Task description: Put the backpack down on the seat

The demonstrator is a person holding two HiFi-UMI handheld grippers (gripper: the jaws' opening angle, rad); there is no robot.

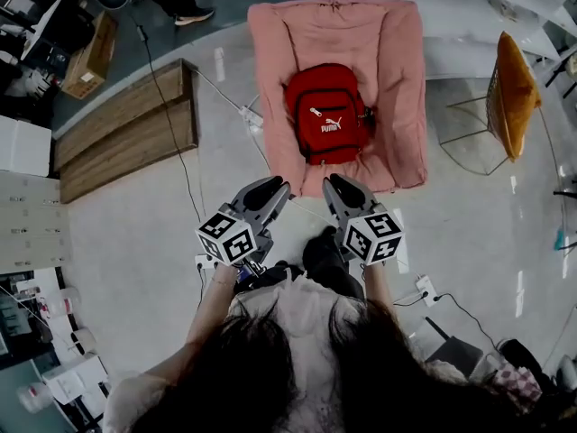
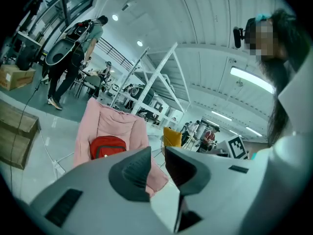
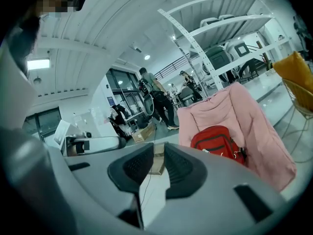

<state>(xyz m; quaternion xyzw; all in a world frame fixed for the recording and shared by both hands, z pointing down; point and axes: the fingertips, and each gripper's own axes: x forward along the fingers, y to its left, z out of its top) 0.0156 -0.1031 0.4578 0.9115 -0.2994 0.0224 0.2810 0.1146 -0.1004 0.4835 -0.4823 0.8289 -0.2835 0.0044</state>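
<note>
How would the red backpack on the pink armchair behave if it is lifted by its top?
The red backpack is fabric, so it would probably sag and fold, not stay stiff. It looks rounded and filled, so it may weigh something. Leaning against the soft pink armchair, it might slump forward when pushed.

Backpack (image 1: 326, 114) on the seat (image 1: 397, 79), bench (image 1: 126, 129) to its left, chair (image 1: 512, 93) to its right.

Cloth backpack (image 1: 325, 114), soft fabric seat (image 1: 398, 79) (both matt)
</note>
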